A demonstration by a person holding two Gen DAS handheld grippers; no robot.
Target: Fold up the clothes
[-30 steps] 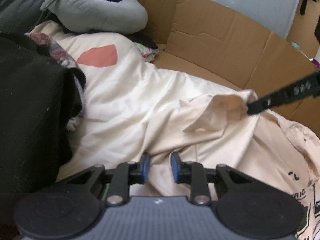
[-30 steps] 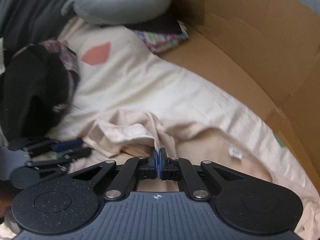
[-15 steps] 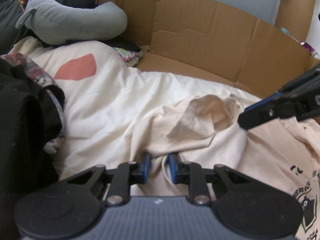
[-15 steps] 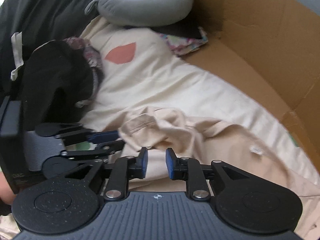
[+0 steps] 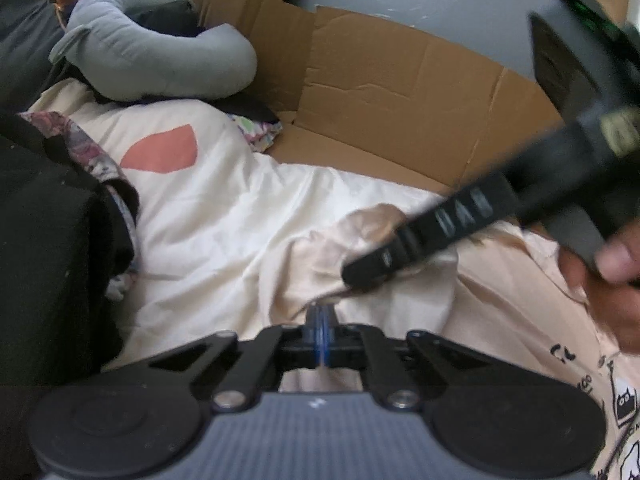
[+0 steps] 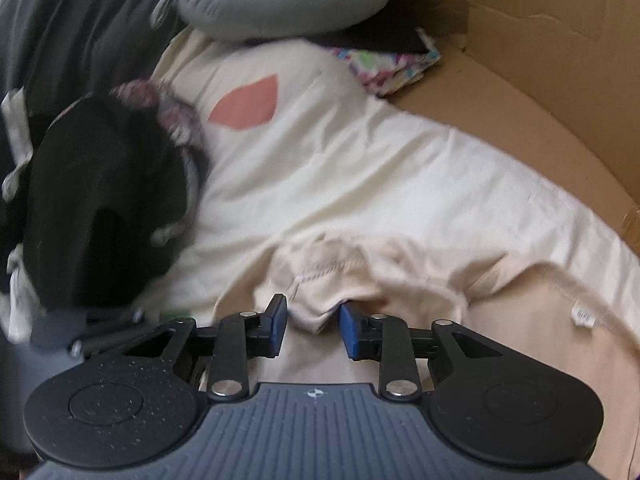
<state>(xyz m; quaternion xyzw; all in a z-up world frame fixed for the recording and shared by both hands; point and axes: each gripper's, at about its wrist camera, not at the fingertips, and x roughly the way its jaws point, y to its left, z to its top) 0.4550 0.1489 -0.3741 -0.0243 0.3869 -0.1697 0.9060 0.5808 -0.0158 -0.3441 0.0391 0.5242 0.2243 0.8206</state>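
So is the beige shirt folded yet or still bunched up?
Still bunched up: the beige shirt lies crumpled in loose ridges on the cream sheet.

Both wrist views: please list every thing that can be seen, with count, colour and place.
T-shirt: one, beige, printed, crumpled in front.
Sheet: one, cream with a pink patch, under the T-shirt.
Pillow: one, grey, curved, at the far end.
Dark clothes: a black pile, count unclear, on the left.
Patterned cloth: one, multicoloured, beneath the pillow.
Cardboard: brown, along the far and right sides.
Left gripper: black, blue pads, shut on the T-shirt.
Right gripper: black, opening, T-shirt fold between its jaws.
Hand: one, holding the right gripper.
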